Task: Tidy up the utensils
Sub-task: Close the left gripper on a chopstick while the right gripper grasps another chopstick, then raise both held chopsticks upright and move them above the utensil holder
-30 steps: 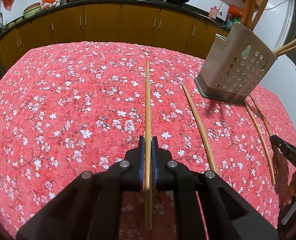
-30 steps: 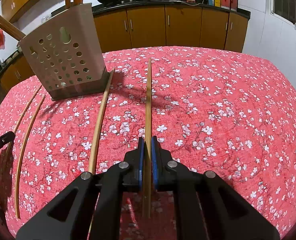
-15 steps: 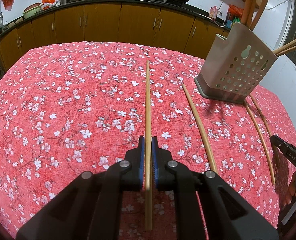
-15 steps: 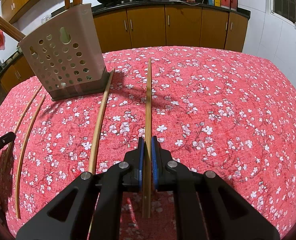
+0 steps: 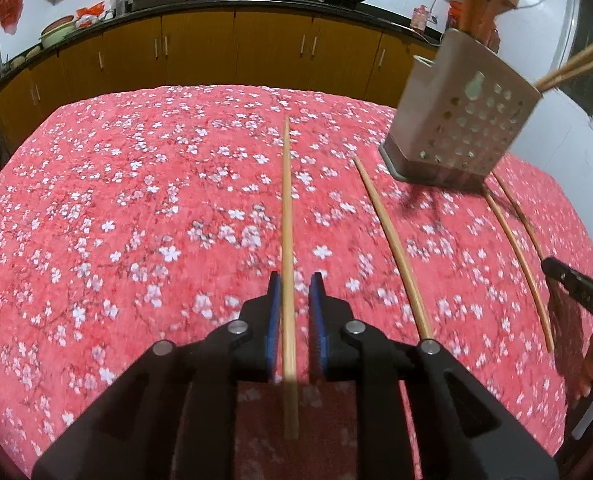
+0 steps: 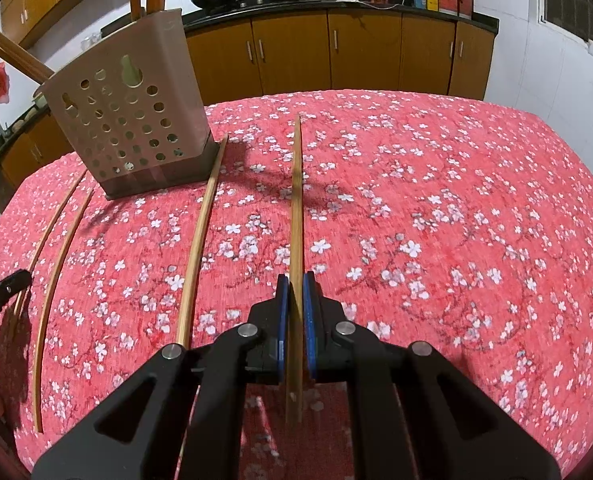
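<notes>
The holder (image 5: 460,128) stands on the counter (image 5: 116,208), which a red flowered cloth covers, and chopsticks and wooden handles stick out of its top. In the left view the holder is at the far right, near the counter's right edge; left of it the cloth is wide and bare up to the far edge, where the cabinets (image 5: 232,52) begin.

The left tool (image 5: 295,312) has its jaws opening. A chopstick (image 5: 286,216) lies between them, well left of the holder, with a small gap to each pad, so it is not pinched. Between it and the holder lies a second chopstick (image 5: 392,248). Two more sticks (image 5: 516,248) run from the holder's base toward the near right edge, where part of the other tool shows.

In the right view the holder (image 6: 128,120) is at the far left, and the open cloth lies to its right up to the right edge. The right tool (image 6: 295,312) is pressed together on another chopstick (image 6: 296,200), right of the holder. Only this view shows that the second chopstick (image 6: 202,236) has its far tip just beside the holder's base, and that the two thin sticks (image 6: 52,264) end near the left edge.
</notes>
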Available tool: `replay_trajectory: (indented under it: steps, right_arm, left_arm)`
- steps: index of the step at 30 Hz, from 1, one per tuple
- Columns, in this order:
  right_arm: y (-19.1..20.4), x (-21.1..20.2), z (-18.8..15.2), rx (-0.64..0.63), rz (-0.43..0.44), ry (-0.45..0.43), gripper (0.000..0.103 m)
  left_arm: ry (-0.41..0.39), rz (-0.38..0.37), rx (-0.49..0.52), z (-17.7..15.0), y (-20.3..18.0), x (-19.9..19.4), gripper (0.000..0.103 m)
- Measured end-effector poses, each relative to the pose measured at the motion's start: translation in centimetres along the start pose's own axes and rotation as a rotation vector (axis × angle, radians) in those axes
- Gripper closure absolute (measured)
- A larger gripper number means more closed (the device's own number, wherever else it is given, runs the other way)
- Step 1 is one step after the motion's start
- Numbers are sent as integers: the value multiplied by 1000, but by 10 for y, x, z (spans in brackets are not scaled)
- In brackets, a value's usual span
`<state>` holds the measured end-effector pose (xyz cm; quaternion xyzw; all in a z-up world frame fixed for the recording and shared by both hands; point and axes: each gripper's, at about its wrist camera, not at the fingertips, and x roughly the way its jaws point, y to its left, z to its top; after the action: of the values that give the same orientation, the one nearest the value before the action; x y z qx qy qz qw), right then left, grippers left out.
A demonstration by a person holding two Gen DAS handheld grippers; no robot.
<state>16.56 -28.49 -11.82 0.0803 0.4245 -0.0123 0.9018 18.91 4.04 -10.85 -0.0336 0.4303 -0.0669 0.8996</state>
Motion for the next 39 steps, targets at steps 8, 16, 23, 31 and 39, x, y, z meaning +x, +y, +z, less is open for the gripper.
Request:
replay_trajectory:
  steps: [8,16,23,31,39]
  right_arm:
    - [-1,-17,2,-9,10,-46,95]
    - [-7,-77,21,-3,19,-224,95]
    - [-9,-109,36,10,27,-334,95]
    - [-5,-120,45,14,34,-385,95]
    - [-1,-132,53,0,44,-423,95]
  left_arm:
    - [24,23,10,0,1,-5,95]
    - [-68,8,15,15,3,-49,95]
    - [-222,-25,11,43,1,-101,95]
    - [-312,-54,7,61,-2,-135,95]
    - [-353,-65,24,73,-9,-150,95]
